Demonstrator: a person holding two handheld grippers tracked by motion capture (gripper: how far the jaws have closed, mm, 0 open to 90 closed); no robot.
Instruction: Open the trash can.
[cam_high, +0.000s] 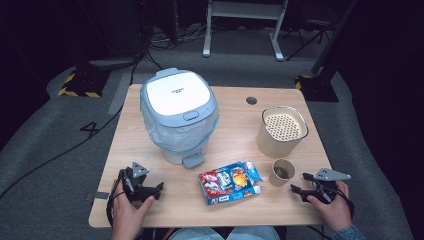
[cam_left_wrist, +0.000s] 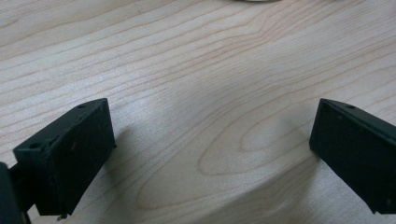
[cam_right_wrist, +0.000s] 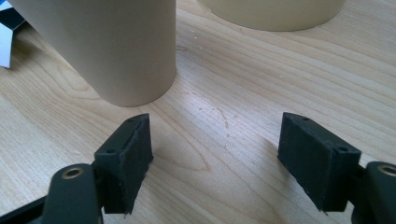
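High view: one lidded bin (cam_high: 179, 114), one snack packet (cam_high: 230, 181), one paper cup (cam_high: 282, 172), one canister (cam_high: 282, 131) on worktop (cam_high: 235, 107), two hand-held grippers, left (cam_high: 159, 190), right (cam_high: 298, 183), left gripper view: jaws released over bare wood, right gripper view: jaws released just beside cup (cam_right_wrist: 105, 44).

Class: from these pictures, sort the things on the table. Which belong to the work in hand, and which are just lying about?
Likely in hand:
- small tan paper cup, nearest the open right gripper
- colourful snack packet
- white and blue lidded pedal bin

Lying about:
- beige tub with perforated insert
- open left gripper, over bare wooden table
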